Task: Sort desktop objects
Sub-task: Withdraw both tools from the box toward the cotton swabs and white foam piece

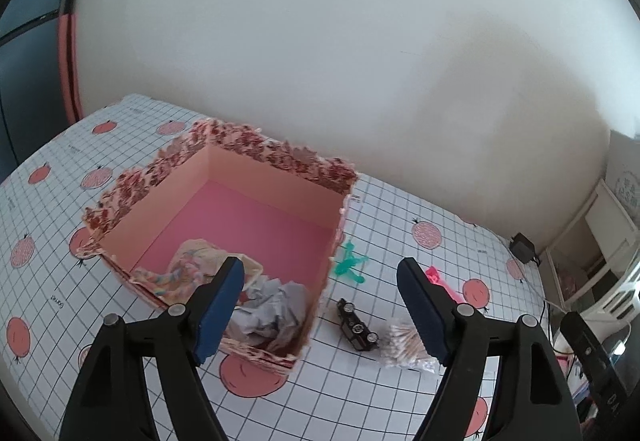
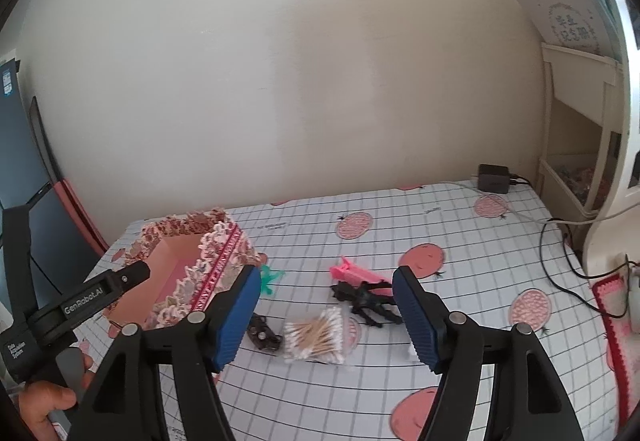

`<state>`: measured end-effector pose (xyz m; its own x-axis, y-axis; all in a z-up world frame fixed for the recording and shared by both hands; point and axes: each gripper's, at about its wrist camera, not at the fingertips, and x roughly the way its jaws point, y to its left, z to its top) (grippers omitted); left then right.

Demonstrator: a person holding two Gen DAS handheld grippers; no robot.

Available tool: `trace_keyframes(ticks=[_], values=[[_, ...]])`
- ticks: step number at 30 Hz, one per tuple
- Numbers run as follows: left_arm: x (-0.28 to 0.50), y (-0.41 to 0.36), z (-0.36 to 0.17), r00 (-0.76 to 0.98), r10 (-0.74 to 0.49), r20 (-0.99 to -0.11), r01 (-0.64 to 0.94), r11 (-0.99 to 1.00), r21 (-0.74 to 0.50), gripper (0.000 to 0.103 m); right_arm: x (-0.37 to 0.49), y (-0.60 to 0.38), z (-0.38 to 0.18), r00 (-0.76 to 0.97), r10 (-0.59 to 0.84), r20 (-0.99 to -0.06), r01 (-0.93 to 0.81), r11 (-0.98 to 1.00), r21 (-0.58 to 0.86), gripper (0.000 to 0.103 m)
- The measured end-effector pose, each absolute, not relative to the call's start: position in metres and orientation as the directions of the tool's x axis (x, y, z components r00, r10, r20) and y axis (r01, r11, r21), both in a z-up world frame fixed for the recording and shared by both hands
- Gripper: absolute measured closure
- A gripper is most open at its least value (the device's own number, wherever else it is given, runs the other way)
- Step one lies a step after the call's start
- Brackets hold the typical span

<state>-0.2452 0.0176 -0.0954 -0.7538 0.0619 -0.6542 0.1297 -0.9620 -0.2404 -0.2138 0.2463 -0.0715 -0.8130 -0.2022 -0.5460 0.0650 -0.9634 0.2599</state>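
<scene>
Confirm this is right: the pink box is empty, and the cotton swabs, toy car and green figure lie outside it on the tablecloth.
Not quite. The pink box is not empty: the left wrist view shows crumpled cloth and paper inside. The cotton swabs, toy car and green figure do lie outside it.

The left gripper (image 1: 320, 269) points forward and down, its two blue-padded fingers (image 1: 219, 311) spread wide with nothing pressed between them. The right gripper (image 2: 324, 281) is angled down too, its blue pads (image 2: 416, 315) likewise set well apart and empty. From the right wrist view the left gripper's black body reaches in at the lower left, and a hand (image 2: 42, 407) grips its handle from below, fingers curled round it.
</scene>
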Motion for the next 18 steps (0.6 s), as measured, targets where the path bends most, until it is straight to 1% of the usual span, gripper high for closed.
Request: trace_keyframes(ticks=[5, 9, 18], values=[[-0.245, 0.037, -0.095, -0.755, 0.090, -0.649, 0.076, -0.972, -0.222, 0.023, -0.212, 0.269, -0.068, -0.826, -0.167, -0.538, 0.023, -0.964, 0.264, 0.029], [-0.246, 0.049, -0.098, -0.746, 0.133, -0.653, 0.038, -0.970, -0.241, 0.023, -0.212, 0.290, -0.065, -0.835, -0.120, -0.536, -0.025, -0.967, 0.255, 0.028], [-0.247, 0.072, -0.098, -0.740, 0.174, -0.649, -0.013, -0.970, -0.244, 0.023, -0.209, 0.329, -0.058, -0.842, -0.035, -0.539, -0.108, -0.967, 0.232, 0.027]])
